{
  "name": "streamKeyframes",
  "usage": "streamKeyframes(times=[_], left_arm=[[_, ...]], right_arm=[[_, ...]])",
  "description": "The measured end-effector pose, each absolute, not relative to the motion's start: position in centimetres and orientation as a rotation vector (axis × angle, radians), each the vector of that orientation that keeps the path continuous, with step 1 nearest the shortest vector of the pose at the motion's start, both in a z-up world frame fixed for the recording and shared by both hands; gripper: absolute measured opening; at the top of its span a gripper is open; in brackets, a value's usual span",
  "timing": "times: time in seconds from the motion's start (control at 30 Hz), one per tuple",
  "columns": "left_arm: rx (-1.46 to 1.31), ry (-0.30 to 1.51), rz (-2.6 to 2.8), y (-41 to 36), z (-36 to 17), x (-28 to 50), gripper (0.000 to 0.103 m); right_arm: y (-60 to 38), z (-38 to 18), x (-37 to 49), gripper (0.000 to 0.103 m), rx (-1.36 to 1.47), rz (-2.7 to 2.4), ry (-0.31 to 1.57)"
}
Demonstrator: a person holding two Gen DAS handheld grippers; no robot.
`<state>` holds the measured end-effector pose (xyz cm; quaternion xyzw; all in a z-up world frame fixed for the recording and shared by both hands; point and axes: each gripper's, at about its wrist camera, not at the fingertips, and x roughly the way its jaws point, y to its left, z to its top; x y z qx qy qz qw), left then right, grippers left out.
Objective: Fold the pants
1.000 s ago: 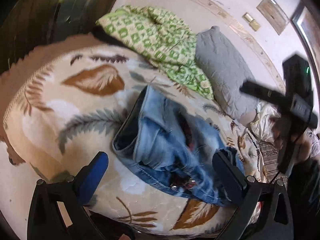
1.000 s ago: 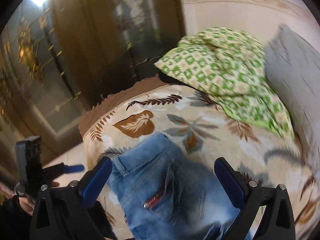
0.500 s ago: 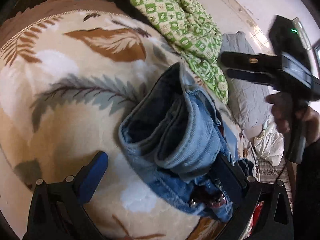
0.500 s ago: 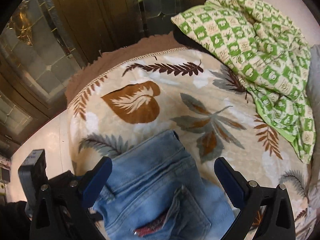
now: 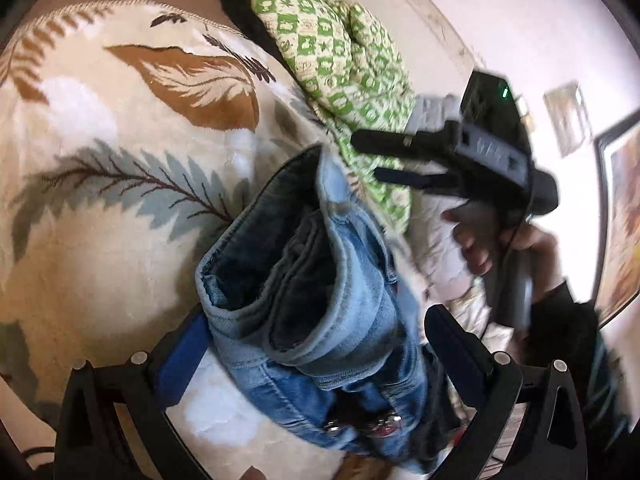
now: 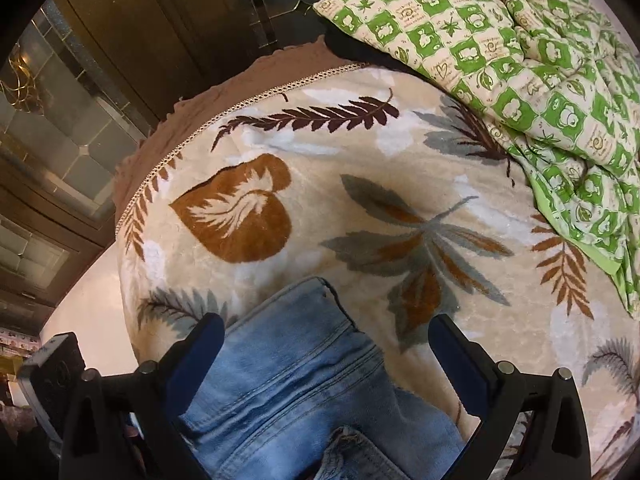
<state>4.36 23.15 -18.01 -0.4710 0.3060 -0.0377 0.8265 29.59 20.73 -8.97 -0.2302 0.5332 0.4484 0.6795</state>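
Light blue jeans lie folded in a thick bundle on a cream leaf-patterned blanket. In the left wrist view my left gripper is open, low and close, with its jaws on either side of the bundle's near end, not closed on it. My right gripper shows there too, hand-held above the far end of the jeans, its jaws apart. In the right wrist view the right gripper is open above the jeans, near a back pocket.
A green checkered quilt is bunched at the far side of the blanket, and it also shows in the left wrist view. Dark wood-and-glass doors stand past the bed edge. A pale wall is behind.
My left gripper has moved in closer and lower over the near end of the jeans. My right gripper has moved forward over them, so more blanket and quilt show.
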Motion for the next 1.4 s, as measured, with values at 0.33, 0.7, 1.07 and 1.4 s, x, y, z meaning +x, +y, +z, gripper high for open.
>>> streamKeyframes(times=[0.33,0.7,1.07,1.4], left_arm=[[-0.908,0.700,-0.036,22.1,-17.9,4.8,0.103],[-0.824,0.750,0.078,21.6,-17.3,6.0,0.053],[-0.735,0.683,0.089,20.9,-15.6,5.0,0.039],[-0.376,0.534,-0.038,12.8,-6.7,3.9,0.035]], right_arm=[[22.9,-11.6,29.5,0.103,-0.579,1.001,1.253],[25.5,-13.8,27.6,0.036,-0.800,0.920,1.253],[24.7,-12.6,27.1,0.016,-0.809,0.911,1.175],[14.8,-2.4,25.9,0.015,-0.532,0.979,1.025]])
